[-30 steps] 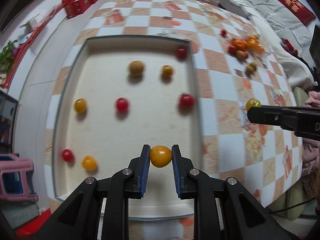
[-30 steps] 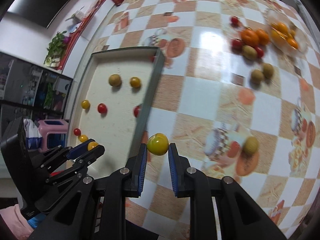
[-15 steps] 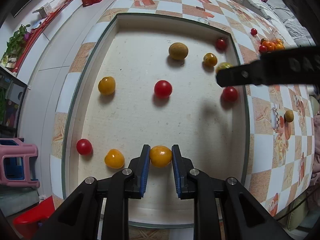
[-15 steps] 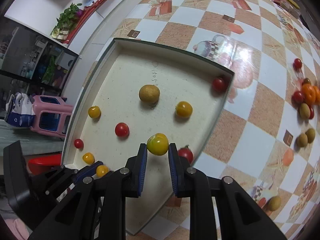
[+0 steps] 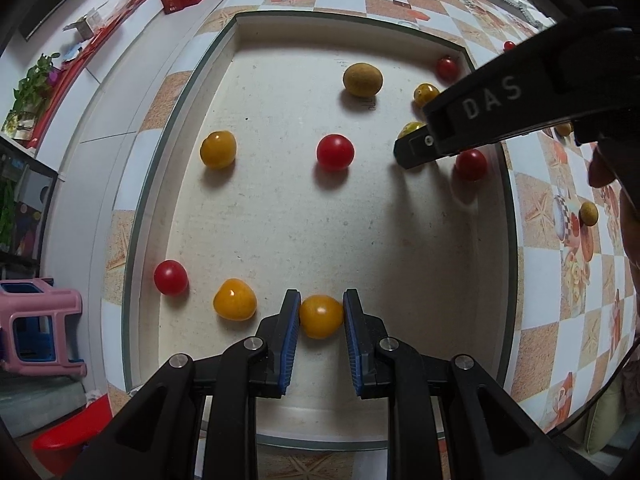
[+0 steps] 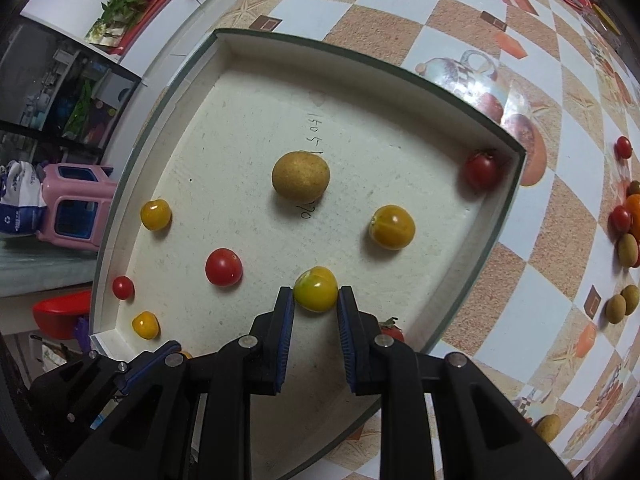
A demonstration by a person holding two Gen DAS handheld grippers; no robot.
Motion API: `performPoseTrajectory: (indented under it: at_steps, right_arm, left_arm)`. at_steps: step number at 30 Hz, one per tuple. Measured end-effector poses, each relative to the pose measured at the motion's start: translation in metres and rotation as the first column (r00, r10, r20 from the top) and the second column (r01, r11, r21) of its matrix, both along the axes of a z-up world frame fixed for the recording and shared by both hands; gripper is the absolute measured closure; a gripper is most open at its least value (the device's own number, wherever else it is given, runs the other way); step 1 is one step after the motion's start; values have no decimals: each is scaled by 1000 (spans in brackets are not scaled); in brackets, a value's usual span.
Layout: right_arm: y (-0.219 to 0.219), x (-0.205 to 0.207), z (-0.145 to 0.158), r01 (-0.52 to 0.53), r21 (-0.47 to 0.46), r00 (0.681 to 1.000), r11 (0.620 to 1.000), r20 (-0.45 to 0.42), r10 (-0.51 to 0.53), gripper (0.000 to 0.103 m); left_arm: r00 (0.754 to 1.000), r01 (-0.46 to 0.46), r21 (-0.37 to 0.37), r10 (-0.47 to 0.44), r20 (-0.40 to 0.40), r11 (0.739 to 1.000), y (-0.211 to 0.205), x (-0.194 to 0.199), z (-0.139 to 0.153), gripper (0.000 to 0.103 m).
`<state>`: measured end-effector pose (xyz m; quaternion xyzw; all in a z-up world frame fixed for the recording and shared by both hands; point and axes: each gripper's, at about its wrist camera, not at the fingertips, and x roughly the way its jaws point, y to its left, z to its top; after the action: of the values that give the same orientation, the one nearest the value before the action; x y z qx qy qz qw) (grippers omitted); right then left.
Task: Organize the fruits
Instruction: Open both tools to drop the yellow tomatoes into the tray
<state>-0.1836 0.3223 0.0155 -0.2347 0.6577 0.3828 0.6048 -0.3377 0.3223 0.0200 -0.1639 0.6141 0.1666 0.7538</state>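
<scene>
Both handheld tongs have travelled from the checkered tablecloth (image 6: 460, 8) to a spot over the white tray (image 5: 505, 184) within the last second, the right pair covering more ground and rolling as it went. Seen from the left wrist, the left gripper (image 5: 321, 316) points steeply down and stays clamped on an orange cherry tomato (image 5: 321, 317), both blue pads pressed to its sides. Just left of those tongs an orange tomato (image 5: 235, 299) lies on the tray floor, with a red tomato (image 5: 171, 277) further left by the tray wall. Ahead of the tongs sits a second red tomato (image 5: 335, 152), and beyond it a brown longan (image 5: 362, 79). To the right and ahead, the right gripper (image 5: 412, 148) reaches in from the tray's right side, a yellow fruit half hidden behind its tip. From the right wrist, the right gripper (image 6: 316, 300) has a yellow-green cherry tomato (image 6: 316, 289) between its pads, low over the tray; its jaws are opening, though both pads appear to touch the fruit. Ahead and to the right of these tongs rests a yellow-orange tomato (image 6: 392, 227), and far right, on the cloth, a loose fruit pile (image 6: 626, 224) waits
</scene>
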Motion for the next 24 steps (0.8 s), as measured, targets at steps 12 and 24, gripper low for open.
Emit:
performPoseTrajectory:
  at_steps: [12, 24]
  right_arm:
    - [-8, 17, 26, 69, 102, 997, 992, -33, -66, 20]
    - [-127, 58, 63, 312, 158, 948, 937, 12, -318, 16]
  left_arm:
    - [1000, 21, 63, -20, -11, 998, -8, 1, 9, 19]
    - [989, 138, 122, -143, 34, 983, -40, 41, 57, 19]
